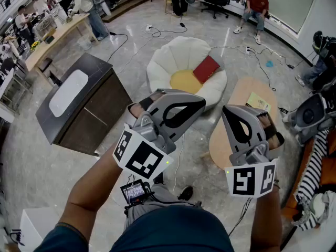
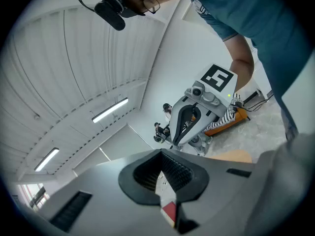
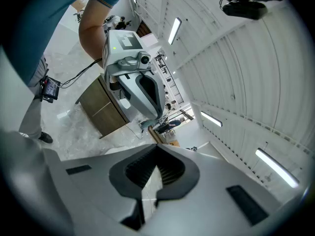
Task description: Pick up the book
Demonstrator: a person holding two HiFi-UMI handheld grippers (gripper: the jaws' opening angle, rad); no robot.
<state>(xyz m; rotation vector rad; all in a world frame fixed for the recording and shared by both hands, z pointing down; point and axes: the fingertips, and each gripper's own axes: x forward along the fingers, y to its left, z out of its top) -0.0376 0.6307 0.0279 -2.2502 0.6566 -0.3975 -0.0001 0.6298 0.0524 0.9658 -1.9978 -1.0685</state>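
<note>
The red book (image 1: 206, 69) lies tilted on a white flower-shaped cushion (image 1: 163, 62) with a yellow centre, on the floor ahead of me in the head view. My left gripper (image 1: 202, 103) and right gripper (image 1: 227, 112) are held up level, tips turned toward each other, well short of the book. In the left gripper view the jaws (image 2: 165, 200) are closed with nothing between them, and the right gripper's marker cube (image 2: 217, 77) shows opposite. The right gripper view shows the same: closed, empty jaws (image 3: 147, 193) facing the left gripper's cube (image 3: 122, 41).
A dark cabinet (image 1: 79, 104) with a white oval pad stands at the left. A round wooden table (image 1: 236, 135) with a yellow booklet (image 1: 258, 102) is under my right gripper. Cables (image 1: 247, 50) run across the floor. People sit and stand at the back (image 1: 255, 7).
</note>
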